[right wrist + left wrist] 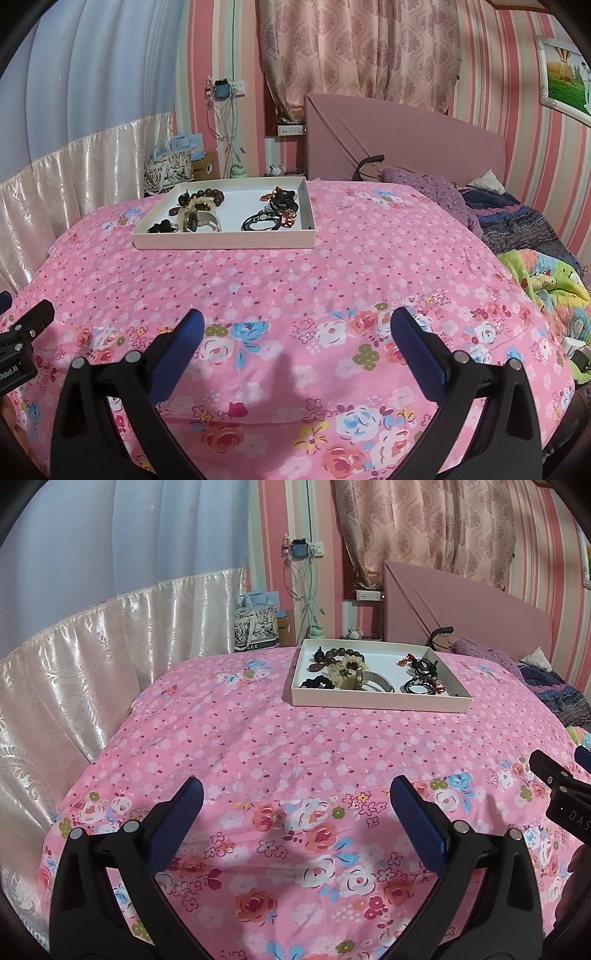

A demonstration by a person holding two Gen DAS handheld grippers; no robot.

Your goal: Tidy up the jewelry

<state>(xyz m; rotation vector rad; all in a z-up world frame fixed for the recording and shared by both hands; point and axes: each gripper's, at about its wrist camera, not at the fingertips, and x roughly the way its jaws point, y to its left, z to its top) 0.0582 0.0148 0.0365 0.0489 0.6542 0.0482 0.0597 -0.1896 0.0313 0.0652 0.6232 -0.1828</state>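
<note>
**Listener:** Where is the jewelry, and what are my tools doing?

**Operator:** I see a shallow white tray (pixel 225 242) sitting on a pink floral bedspread (pixel 295 288), well ahead of both tools. Inside it lie two loose clusters. On the left are a dark wooden bead bracelet (pixel 203 195), a cream fabric scrunchie (pixel 351 666) and a metal bangle (pixel 210 221). On the right are black cord bands (pixel 260 221). My left gripper (pixel 295 797) and right gripper (pixel 295 321) both hover low over the quilt, fingers spread wide, holding nothing.

**Listener:** How will the pieces handle?

**Operator:** I judge them all light. The beads look hard and round, likely to roll or slip, so I would pinch across the strand. The scrunchie is soft and should squash easily. The cords are thin, limp and tangled, so one may drag its neighbours.

**Listener:** And the setting?

**Operator:** The bed is soft, so the tray may tip if pressed. Beyond it are a pink headboard (pixel 406 133), patterned curtains (pixel 358 48) and striped wallpaper.
</note>
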